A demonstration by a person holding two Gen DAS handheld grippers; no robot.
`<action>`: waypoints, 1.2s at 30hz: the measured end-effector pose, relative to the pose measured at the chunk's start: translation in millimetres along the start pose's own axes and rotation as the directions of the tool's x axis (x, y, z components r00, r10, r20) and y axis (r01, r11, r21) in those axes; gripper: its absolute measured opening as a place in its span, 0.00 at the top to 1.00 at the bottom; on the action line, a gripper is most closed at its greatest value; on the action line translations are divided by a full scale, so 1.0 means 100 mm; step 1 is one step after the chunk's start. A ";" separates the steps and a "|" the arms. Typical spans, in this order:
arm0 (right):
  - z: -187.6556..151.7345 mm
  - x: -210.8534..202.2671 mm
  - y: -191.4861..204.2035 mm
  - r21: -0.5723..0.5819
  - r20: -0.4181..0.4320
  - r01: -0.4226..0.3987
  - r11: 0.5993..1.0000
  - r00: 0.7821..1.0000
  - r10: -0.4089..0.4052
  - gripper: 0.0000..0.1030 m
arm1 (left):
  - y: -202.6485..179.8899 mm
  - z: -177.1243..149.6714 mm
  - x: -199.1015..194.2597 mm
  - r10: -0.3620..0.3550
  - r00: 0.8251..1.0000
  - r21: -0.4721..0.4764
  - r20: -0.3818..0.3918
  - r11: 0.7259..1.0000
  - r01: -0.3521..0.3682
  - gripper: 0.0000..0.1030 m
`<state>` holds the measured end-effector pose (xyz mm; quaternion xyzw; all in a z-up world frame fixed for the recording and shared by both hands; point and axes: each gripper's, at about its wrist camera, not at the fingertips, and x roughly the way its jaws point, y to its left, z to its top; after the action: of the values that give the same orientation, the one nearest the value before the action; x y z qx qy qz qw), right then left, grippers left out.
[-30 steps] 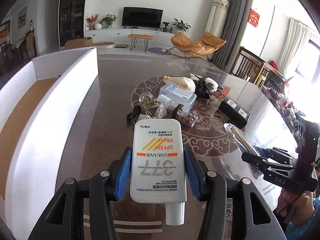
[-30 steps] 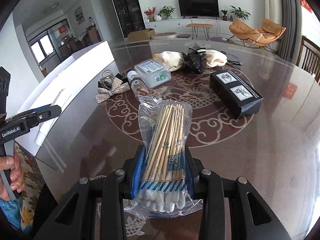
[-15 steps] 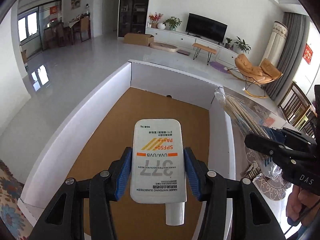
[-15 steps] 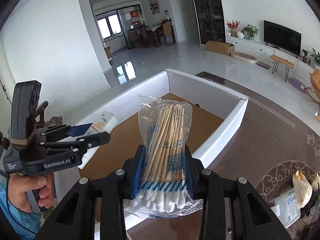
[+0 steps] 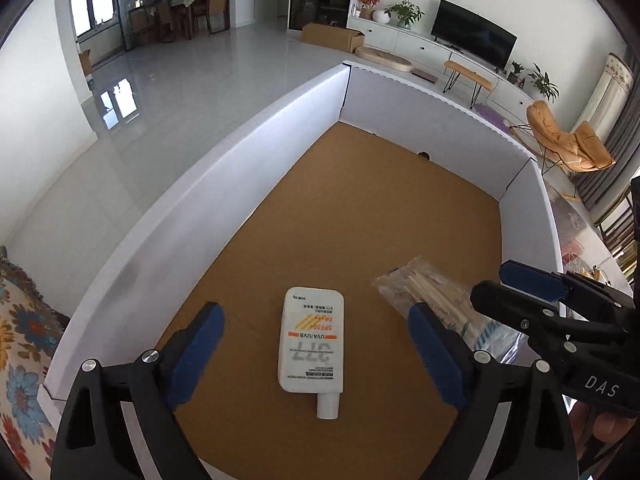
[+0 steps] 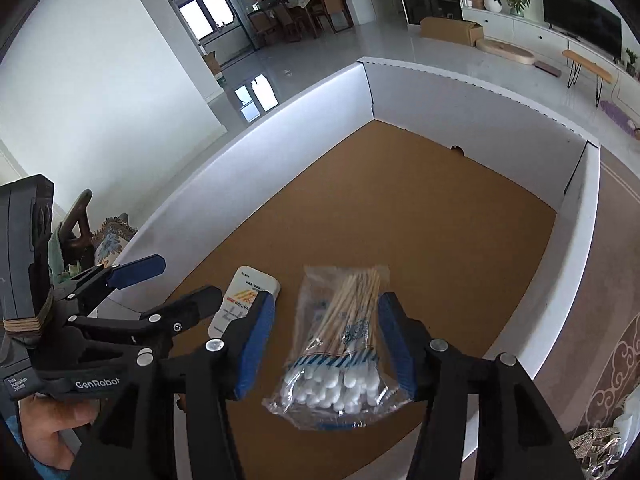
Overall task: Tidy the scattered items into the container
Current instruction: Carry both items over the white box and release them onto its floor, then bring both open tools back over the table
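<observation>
The white-walled box (image 5: 224, 184) with a brown cardboard floor fills both views. The white sunscreen tube (image 5: 313, 340) lies flat on the box floor, and shows partly in the right wrist view (image 6: 246, 294). My left gripper (image 5: 316, 352) is open above it, jaws wide apart. The clear bag of cotton swabs (image 6: 344, 340) lies on the box floor beside the tube, also in the left wrist view (image 5: 428, 292). My right gripper (image 6: 326, 344) is open, its blue pads (image 6: 256, 340) apart from the bag.
The box's far wall (image 6: 472, 116) and right wall (image 6: 576, 248) stand tall around the floor. The brown patterned tabletop (image 6: 616, 340) lies right of the box, with a glittery item (image 6: 596, 444) at its edge. A floral rug (image 5: 20, 340) lies left.
Both grippers moved down into the box and opened. The sunscreen tube and the swab bag were let go and now lie on the box floor.
</observation>
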<state>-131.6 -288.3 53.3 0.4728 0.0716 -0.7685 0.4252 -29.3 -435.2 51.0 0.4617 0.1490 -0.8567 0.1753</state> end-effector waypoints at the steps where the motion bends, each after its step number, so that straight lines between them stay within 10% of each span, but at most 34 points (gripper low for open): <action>1: -0.02 -0.06 -0.01 -0.005 0.016 0.004 1.000 1.000 -0.004 0.46 | -0.01 -0.02 -0.04 0.005 1.000 -0.001 0.015 1.000 -0.005 0.09; 8: -0.39 -0.92 -0.24 0.005 0.211 0.062 0.998 0.975 -0.061 0.45 | -0.54 -0.16 -0.53 -0.029 0.991 0.126 0.129 0.992 0.012 0.09; 14: -1.45 -1.65 -0.79 0.053 0.280 0.234 0.971 0.930 -0.239 0.45 | -1.46 -0.63 -1.07 -0.207 0.962 0.322 0.180 0.936 0.141 0.08; 24: -3.40 -2.55 -2.19 0.298 0.079 0.522 0.799 0.821 -0.566 0.45 | -3.03 -1.91 -0.30 -0.388 0.922 0.472 -0.011 0.811 0.347 0.04; 36: -3.80 -2.65 -2.52 0.398 0.059 0.507 0.764 0.818 -0.573 0.44 | -3.47 -2.11 0.05 -0.349 0.937 0.517 -0.035 0.796 0.316 0.04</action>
<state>-9.4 219.8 -17.8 0.4322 0.0231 -0.8965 0.0943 -28.1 -38.4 -32.6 0.4312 -0.0120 -0.8963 -0.1028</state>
